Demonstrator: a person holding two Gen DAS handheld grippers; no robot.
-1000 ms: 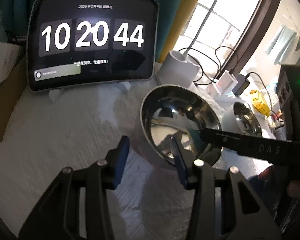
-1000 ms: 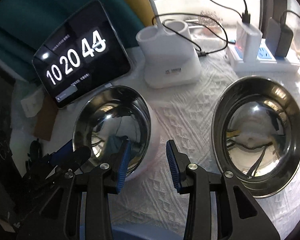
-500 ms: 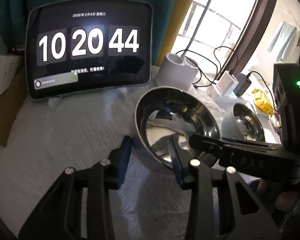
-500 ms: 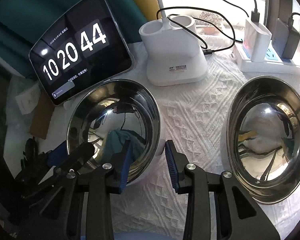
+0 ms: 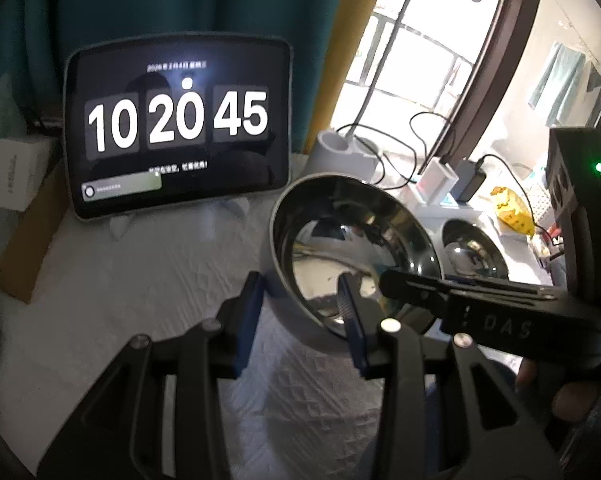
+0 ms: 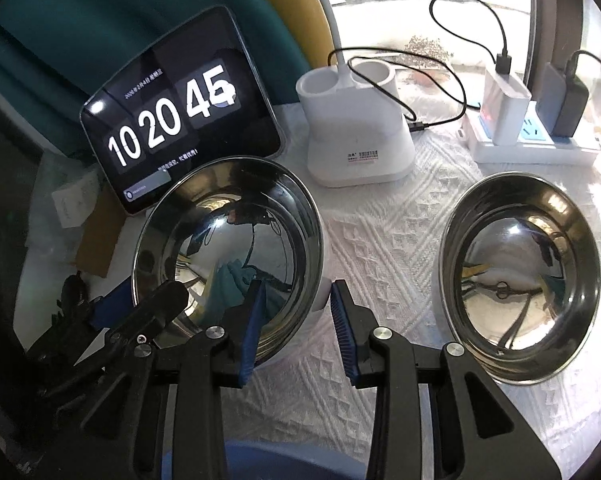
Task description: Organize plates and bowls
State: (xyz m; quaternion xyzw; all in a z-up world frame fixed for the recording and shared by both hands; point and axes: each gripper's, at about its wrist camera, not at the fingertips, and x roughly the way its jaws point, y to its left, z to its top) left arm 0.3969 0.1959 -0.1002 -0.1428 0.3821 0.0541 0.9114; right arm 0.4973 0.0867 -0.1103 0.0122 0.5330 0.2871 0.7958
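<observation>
Two steel bowls on the white cloth [image 6: 384, 240]. Left wrist view: left gripper [image 5: 300, 300] clamped on the near bowl [image 5: 352, 248] rim (one finger inside, one outside). Right wrist view: right gripper [image 6: 296, 300] grips the same bowl's opposite rim; second bowl [image 6: 520, 276] apart, right.
</observation>
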